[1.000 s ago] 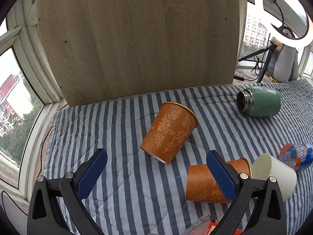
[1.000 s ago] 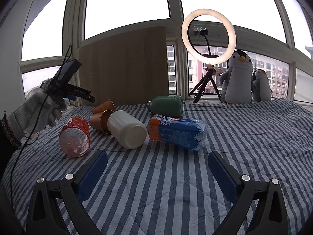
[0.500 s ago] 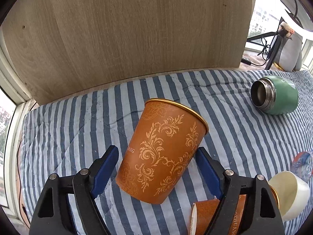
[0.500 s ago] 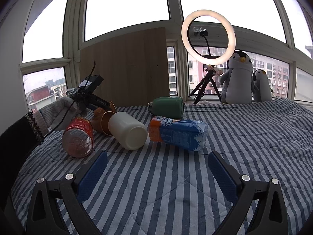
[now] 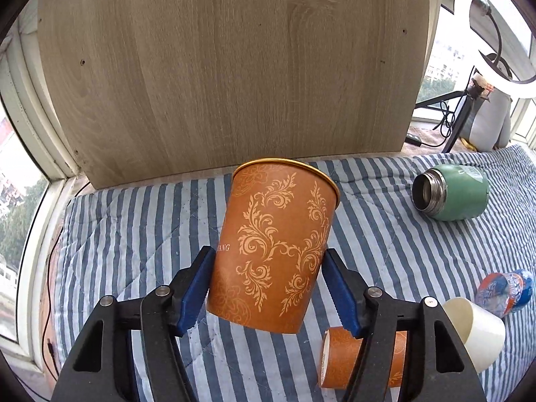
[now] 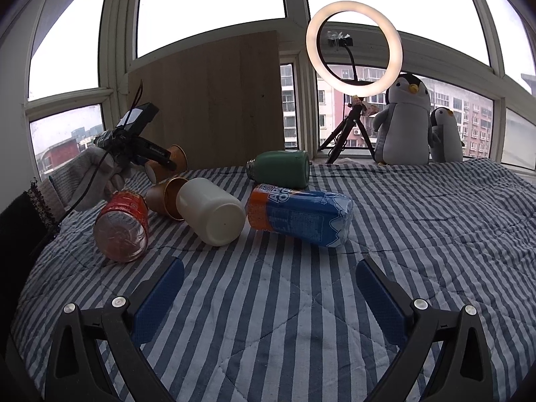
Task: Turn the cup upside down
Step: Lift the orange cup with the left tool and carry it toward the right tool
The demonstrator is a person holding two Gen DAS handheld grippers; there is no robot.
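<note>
An orange paper cup (image 5: 273,248) with a gold floral print is held between the blue pads of my left gripper (image 5: 268,293), lifted off the striped blanket (image 5: 134,234) with its gold rim pointing up and away. In the right wrist view the same cup (image 6: 171,160) shows at the far left in the left gripper (image 6: 147,154), held by a gloved hand. My right gripper (image 6: 268,296) is open and empty above the blanket (image 6: 418,234) in the foreground.
A second orange cup (image 5: 338,358) lies on its side beside a white cup (image 5: 479,331). A green flask (image 5: 449,191), a blue-orange bottle (image 6: 301,214) and a red bottle (image 6: 122,222) lie on the blanket. A wooden board (image 5: 217,67) stands behind; ring light (image 6: 353,50) and penguin toys (image 6: 402,120) stand at the window.
My left gripper moved in on the lying orange cup, shut on it and lifted it off the blanket. The right gripper has stayed still.
</note>
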